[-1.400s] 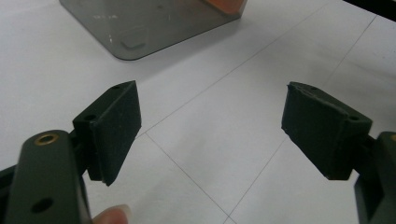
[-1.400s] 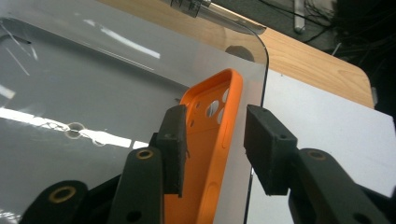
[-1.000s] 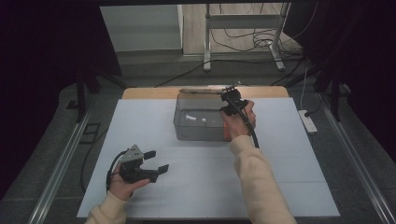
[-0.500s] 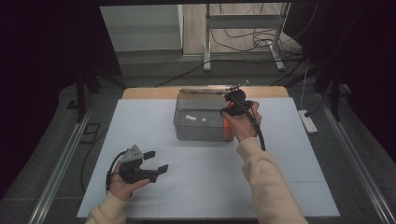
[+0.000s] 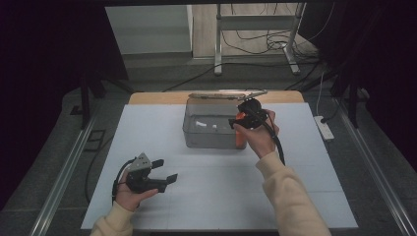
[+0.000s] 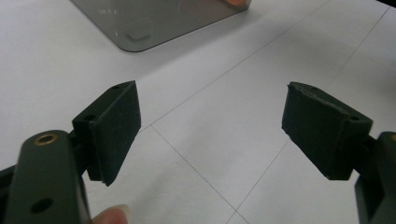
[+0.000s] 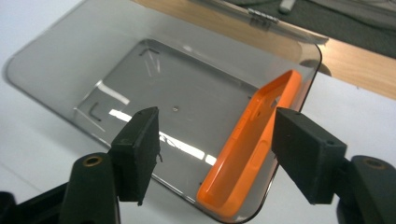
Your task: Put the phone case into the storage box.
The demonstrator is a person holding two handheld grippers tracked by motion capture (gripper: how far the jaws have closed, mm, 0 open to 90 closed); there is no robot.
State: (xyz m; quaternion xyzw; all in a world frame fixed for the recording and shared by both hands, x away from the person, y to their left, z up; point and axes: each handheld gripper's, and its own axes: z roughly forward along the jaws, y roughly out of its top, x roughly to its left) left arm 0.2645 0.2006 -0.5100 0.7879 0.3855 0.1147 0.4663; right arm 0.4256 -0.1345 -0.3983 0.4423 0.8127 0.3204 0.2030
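The right gripper has its jaws apart and empty, above the right end of the box. Between them, lower down, the orange case stands on its edge inside the box, leaning against the right wall. The left gripper also has its jaws apart, holding nothing, low over the white desk. In the high view, the box sits at the desk's far middle, with the left gripper well apart from it, near the front left.
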